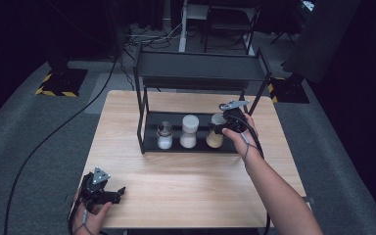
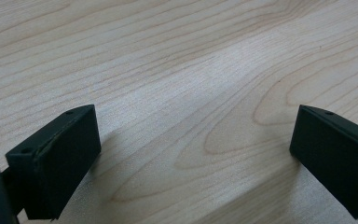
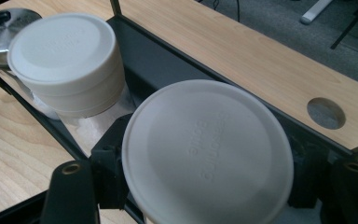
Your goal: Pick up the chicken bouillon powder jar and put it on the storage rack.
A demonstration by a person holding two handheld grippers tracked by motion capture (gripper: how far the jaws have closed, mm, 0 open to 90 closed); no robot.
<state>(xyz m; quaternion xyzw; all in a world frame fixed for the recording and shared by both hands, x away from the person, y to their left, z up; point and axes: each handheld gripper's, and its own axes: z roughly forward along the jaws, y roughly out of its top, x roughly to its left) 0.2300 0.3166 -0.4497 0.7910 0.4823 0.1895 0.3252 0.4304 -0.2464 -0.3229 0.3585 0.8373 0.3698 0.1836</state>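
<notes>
Right gripper point(image 1: 219, 128) grasps tan jar point(image 1: 216, 135) on black shelf point(image 1: 152, 142); left gripper point(image 1: 119, 192) released over light-wood counter point(image 1: 186, 181); dark room, grey carpet point(image 1: 29, 127).

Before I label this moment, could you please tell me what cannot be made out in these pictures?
- Tan-filled white-lidded jar: right gripper view, its own lid hides the body and whether it rests on the shelf.
- Right gripper: high view, the hand covers its jaws.
- Metal-capped glass shaker: right gripper view, cut by the edge.
- Raised lid lettering: too faint to read.
- Left gripper: open over bare wooden table.
</notes>
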